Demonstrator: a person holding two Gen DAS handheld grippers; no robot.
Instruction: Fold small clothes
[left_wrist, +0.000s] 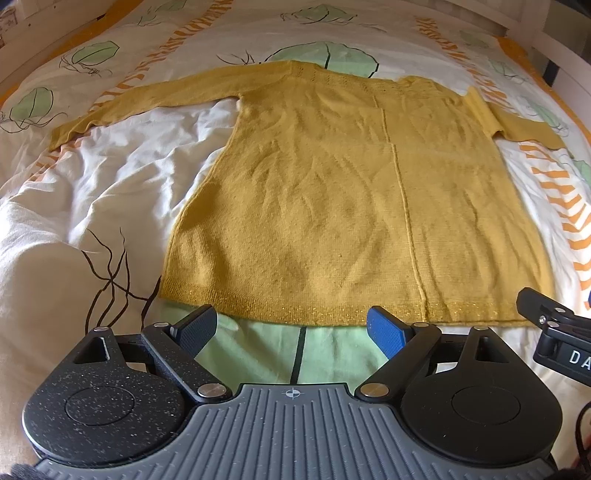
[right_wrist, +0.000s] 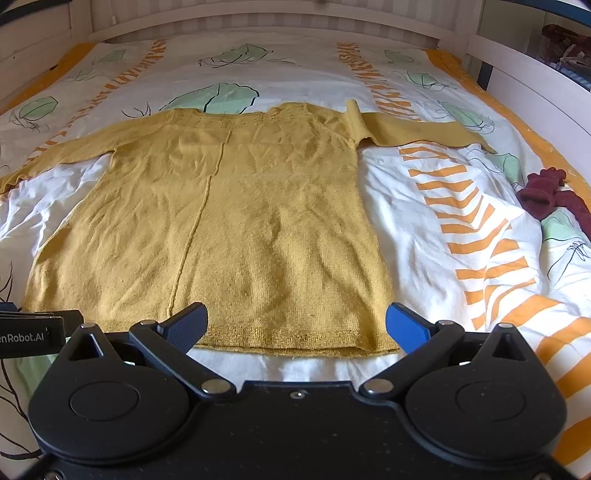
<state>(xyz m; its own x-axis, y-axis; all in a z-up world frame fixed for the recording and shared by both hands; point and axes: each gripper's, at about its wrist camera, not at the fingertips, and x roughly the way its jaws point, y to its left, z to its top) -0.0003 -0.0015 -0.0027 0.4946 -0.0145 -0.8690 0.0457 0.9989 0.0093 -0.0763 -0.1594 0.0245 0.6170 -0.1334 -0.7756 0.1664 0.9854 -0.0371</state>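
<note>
The left gripper (left_wrist: 291, 328) stands wide open with nothing between its fingers, one black (left_wrist: 195, 328) and one blue (left_wrist: 386, 332), hovering just short of the sweater's hem. The right gripper (right_wrist: 297, 326) is equally wide open and empty, its two fingers poised over the hem at the sweater's right side; part of it shows at the right edge of the left wrist view.

One yellow knit sweater (left_wrist: 332, 192) lies flat on the duvet (left_wrist: 92, 192), spread out unfolded. Its long axis runs away from the grippers: hem nearest them, neckline at the far end. Two sleeves stretch out sideways, the left sleeve (left_wrist: 140, 103) straight, the right sleeve (right_wrist: 413, 129) kinked where it meets the shoulder. A raised seam runs lengthwise down the body.

One dark red garment (right_wrist: 543, 195) lies bunched at the duvet's right edge, well apart from the sweater. No containers show. A white bed frame (right_wrist: 258, 22) borders the far side.
</note>
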